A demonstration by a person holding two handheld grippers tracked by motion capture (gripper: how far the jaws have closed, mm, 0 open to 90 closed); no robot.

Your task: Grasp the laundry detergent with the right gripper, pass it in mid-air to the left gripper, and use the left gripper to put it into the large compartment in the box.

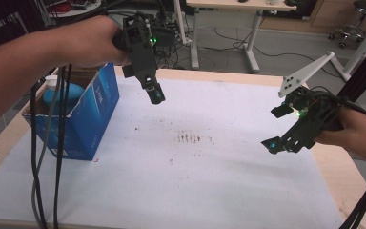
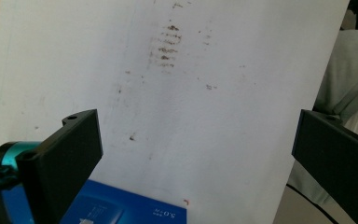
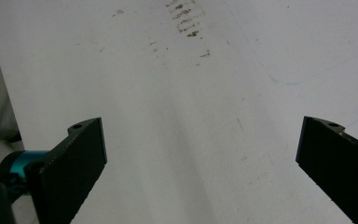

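Both grippers released above the worktop.
My left gripper (image 1: pixel 155 93) hovers beside the blue box (image 1: pixel 93 114); my right gripper (image 1: pixel 277 128) hangs spread over the white sheet (image 1: pixel 195 181).

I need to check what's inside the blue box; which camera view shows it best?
The high view: the blue box stands open-topped at the table's left. The left gripper view catches one printed corner; its contents aren't visible there.

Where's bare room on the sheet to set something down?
The white sheet is bare from the blue box across to the right gripper, apart from brown stains mid-sheet. The near edge is bare too. The far-left corner is crowded: the box under the left gripper.
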